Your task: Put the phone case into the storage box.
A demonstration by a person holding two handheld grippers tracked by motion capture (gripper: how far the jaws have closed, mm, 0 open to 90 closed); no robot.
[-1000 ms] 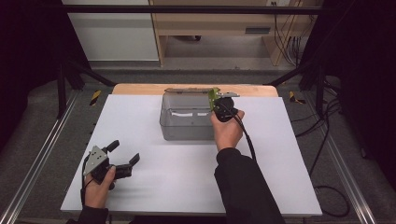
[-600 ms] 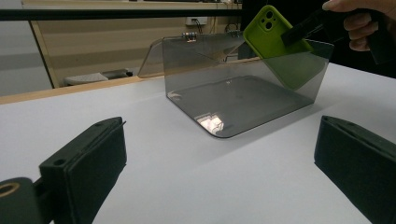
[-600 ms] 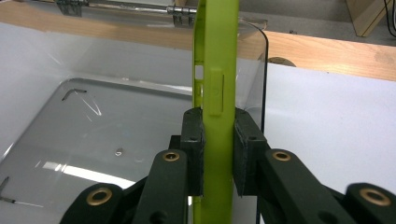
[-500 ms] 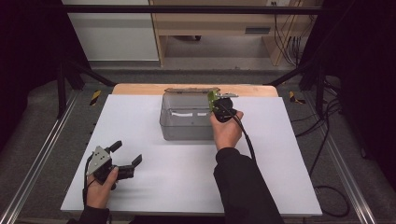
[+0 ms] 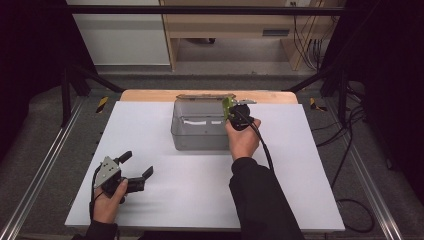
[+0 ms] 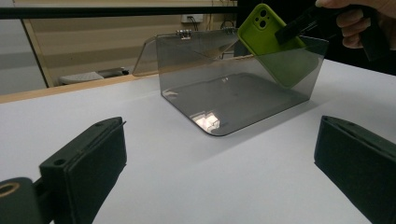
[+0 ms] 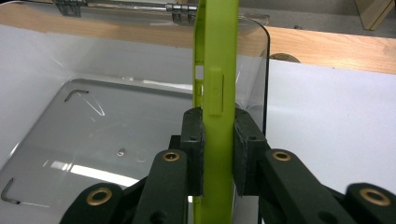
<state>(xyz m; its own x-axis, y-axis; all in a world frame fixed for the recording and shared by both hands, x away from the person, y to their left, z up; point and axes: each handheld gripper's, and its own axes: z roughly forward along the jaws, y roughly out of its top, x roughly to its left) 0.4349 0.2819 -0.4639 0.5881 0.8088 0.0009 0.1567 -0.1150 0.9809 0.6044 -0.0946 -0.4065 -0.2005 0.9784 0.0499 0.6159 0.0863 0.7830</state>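
Note:
A lime-green phone case [image 5: 227, 105] hangs over the right end of a clear smoky plastic box [image 5: 199, 131] at the table's middle back. My right gripper [image 5: 234, 112] is shut on the case. In the right gripper view the pads [image 7: 244, 147] pinch the case [image 7: 217, 79] edge-on above the box's inside [image 7: 93, 121]. The left gripper view shows the case [image 6: 268, 35] tilted and partly below the box [image 6: 224, 93] rim, with the right gripper [image 6: 301, 29] on it. My left gripper [image 5: 138, 164] rests open at the front left with nothing between its pads [image 6: 88, 158].
The box's hinged lid [image 5: 205, 96] lies open toward the back, over the wooden strip [image 5: 150, 95]. A white table top [image 5: 300, 165] spreads around the box. The right gripper's cable [image 5: 262, 145] trails along the forearm. Metal frame rails [image 5: 40, 175] run along both sides.

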